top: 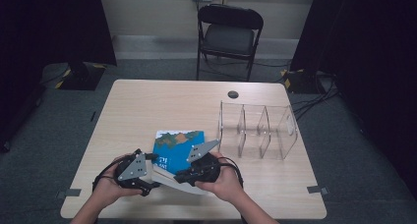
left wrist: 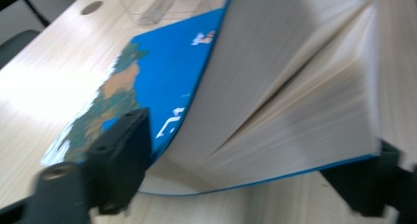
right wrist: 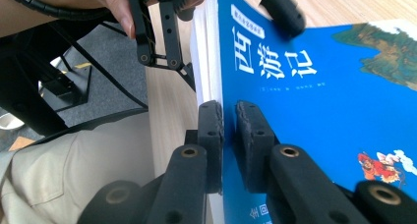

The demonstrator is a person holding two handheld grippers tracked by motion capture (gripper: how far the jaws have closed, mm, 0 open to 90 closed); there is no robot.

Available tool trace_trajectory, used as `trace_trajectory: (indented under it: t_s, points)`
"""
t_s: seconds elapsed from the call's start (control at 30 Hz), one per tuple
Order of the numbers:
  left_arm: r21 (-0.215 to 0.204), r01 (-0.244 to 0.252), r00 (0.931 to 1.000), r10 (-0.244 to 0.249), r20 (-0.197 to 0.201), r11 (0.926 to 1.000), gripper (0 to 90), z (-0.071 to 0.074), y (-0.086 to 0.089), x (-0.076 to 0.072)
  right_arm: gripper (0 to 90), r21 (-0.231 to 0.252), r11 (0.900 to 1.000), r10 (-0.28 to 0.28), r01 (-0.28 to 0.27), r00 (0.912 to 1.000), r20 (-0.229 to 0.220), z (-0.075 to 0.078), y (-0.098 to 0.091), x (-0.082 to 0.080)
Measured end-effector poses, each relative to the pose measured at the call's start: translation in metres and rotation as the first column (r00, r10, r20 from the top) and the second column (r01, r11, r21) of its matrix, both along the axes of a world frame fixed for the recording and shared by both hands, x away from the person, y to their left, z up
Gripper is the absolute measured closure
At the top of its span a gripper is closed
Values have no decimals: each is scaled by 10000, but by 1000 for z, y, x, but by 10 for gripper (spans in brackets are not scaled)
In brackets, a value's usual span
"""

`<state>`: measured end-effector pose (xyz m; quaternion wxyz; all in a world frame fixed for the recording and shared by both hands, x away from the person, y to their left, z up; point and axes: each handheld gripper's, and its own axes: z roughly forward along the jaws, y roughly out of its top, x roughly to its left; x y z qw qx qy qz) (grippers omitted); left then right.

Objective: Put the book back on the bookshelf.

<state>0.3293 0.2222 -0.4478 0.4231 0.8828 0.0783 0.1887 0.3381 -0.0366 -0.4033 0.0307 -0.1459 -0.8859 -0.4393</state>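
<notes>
While the person leans over the near edge of the wooden table, both hands work on a thick paperback book with a blue cover, a map-like landscape and white Chinese characters on it. It lies near the table's front edge, just left of a clear acrylic organizer with several compartments.

On the right, the right gripper is clamped on the front cover, pinching its edge between the two black jaws and lifting it away from the page block. In its own view the white pages stand just left of the pinched cover.

At the book's left side, the left gripper has its jaws spread wide around the corner, one jaw against the blue cover, the other past the fanned pages; I see no pinch there, so it looks released.

Beyond the table stands a black folding chair.
</notes>
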Motion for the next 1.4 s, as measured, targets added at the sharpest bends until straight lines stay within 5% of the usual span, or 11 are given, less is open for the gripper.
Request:
trace_trajectory:
  t_s: [0.23,0.3,0.4,0.47,0.53,0.7,0.77,0.97,1.1,1.27,1.4]
  points:
    - [-261,643,9979,-646,-108,9976,345,-3,-3,-1,809,228,9996,-186,184,9998,63,-1,-6,0]
    - [-388,819,9963,-828,-233,9959,397,-3,-10,-4,639,954,9954,-79,104,9996,-271,-1,-8,0]
    - [-488,808,9962,-823,-290,9955,434,-2,-18,-1,450,647,9973,-365,336,9983,449,-6,-13,1]
    - [-727,711,9965,-740,-388,9948,444,-1,-19,0,380,1074,9932,-539,459,9959,728,-8,-28,1]
    - [-606,812,9961,-832,-307,9949,449,1,-19,1,354,1625,9843,-847,683,9917,965,-9,-43,1]
    - [-599,703,9968,-723,-331,9957,450,2,-20,1,294,1180,9872,-1274,1072,9754,1797,-16,-80,-5]
    - [-550,643,9973,-661,-316,9964,449,2,-21,1,270,954,9831,-1737,1563,9608,2160,-23,-96,-7]
    - [-315,744,9967,-753,-307,9967,449,4,-23,1,246,-8,9568,-2839,2908,9346,2144,-61,-125,-6]
    - [-326,724,9967,-735,-332,9968,448,5,-24,2,256,-630,9541,-2740,2929,9380,2123,-79,-115,-1]
    - [-451,665,9970,-682,-376,9968,447,4,-23,2,372,-506,9483,-2915,3134,9226,2528,-88,-95,5]
    - [-501,660,9970,-680,-382,9966,450,7,-22,2,434,-200,9562,-2737,2920,9164,2921,-87,-87,2]
